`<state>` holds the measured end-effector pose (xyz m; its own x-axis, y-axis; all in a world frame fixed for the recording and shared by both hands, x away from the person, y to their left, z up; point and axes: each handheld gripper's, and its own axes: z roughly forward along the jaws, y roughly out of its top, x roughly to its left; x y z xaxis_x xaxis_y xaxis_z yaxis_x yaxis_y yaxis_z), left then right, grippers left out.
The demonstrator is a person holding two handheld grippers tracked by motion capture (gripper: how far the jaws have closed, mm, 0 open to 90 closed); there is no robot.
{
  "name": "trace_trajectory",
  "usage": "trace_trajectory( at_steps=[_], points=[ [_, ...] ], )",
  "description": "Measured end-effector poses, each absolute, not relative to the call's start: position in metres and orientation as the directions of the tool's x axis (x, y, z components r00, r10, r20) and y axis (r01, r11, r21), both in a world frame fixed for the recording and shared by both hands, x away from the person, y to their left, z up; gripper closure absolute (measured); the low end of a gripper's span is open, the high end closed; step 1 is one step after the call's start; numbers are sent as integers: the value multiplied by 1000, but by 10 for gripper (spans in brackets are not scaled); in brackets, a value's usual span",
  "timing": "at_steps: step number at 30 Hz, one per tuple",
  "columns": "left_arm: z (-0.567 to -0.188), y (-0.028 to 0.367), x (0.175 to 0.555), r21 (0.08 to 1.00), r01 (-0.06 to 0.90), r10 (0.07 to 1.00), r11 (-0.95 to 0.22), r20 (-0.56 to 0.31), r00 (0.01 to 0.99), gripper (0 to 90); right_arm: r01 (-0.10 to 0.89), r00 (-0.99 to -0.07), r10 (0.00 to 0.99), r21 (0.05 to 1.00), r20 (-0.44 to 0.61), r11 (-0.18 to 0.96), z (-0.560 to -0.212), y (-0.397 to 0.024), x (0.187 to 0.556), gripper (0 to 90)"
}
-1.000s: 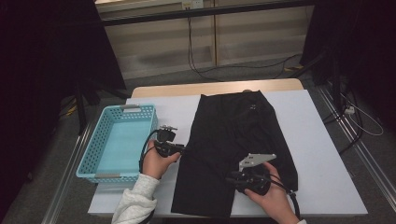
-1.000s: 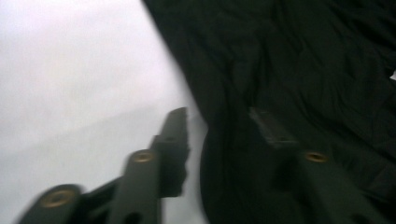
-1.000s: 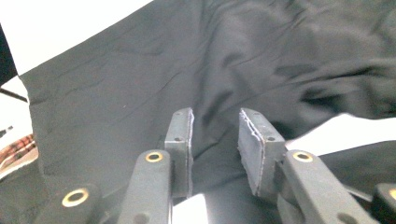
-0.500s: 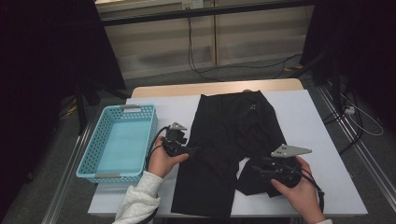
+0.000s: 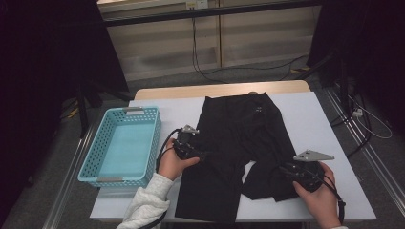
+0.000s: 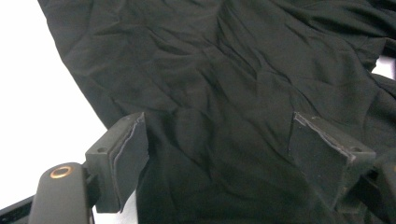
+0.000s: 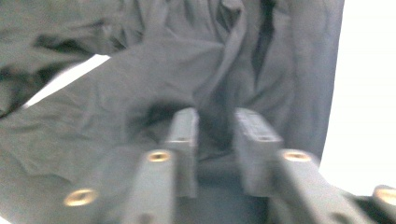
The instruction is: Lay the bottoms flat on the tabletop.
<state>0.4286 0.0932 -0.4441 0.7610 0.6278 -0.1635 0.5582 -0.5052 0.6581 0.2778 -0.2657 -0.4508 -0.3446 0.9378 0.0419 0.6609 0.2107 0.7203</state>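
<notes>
Limp black fabric shorts (image 5: 241,143) lie flat mid-table, light and floppy; grab hems. Left gripper (image 6: 219,154) jaws just opened, astride cloth. Right gripper (image 7: 215,140) at 5 o'clock, closing, pinching a fold.

Both grippers rest on black trousers (image 5: 239,143).

Garment (image 5: 239,143) flat on table (image 5: 325,119), basket (image 5: 122,148) at its left

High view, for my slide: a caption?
Black fabric shorts spread on white table; light-blue plastic basket at left.
</notes>
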Motion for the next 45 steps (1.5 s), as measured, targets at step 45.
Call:
trace_trajectory(
  at_steps=[45],
  points=[
    [-446,28,402,724,427,441,-542,-188,878,213,656,-132,988,755,81,25,-451,-330,277,900]
  ],
)
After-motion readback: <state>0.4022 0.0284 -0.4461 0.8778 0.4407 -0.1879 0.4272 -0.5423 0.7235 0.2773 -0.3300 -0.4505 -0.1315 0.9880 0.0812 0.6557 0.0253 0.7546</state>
